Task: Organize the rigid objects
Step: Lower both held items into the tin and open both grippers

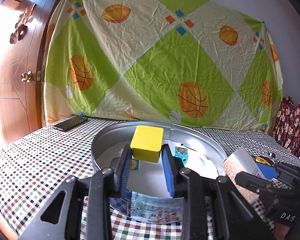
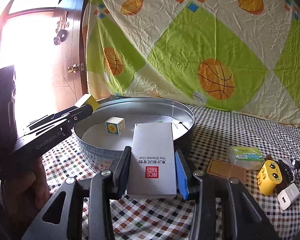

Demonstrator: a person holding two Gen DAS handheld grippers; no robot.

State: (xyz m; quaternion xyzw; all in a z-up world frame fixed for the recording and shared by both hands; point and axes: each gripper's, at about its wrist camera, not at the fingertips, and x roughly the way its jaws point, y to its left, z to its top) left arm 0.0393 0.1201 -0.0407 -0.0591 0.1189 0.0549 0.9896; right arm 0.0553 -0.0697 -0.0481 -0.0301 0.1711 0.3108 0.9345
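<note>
From the left wrist camera, the left gripper [image 1: 147, 156] is clamped on a yellow block [image 1: 146, 146], its blue pads pressing the block's two sides and holding it in the air above the round metal tin [image 1: 202, 138]. On the tin's floor, below the block, lie a picture cube [image 1: 134, 164] with a sunflower face and a small blue tile [image 1: 181, 154] with a cartoon figure. A black phone [image 1: 71, 122] rests on the checked tablecloth [image 1: 40, 160] well to the left of the tin, and the right gripper comes in at the right edge carrying a grey box [image 1: 240, 168]. From the right wrist camera, the right gripper [image 2: 153, 160] is closed on that grey box [image 2: 153, 158], flat and printed with "The Oriental Club" and a red seal, its far end reaching over the tin's near rim [image 2: 102, 152]. The left gripper [image 2: 86, 108] enters from the left with the yellow block [image 2: 89, 100] over the tin's far left rim. On the cloth to the right sit a tan card [image 2: 226, 171], a clear plastic case [image 2: 247, 157], a yellow toy brick [image 2: 270, 177] with eyes and a white charger [image 2: 288, 197].
</note>
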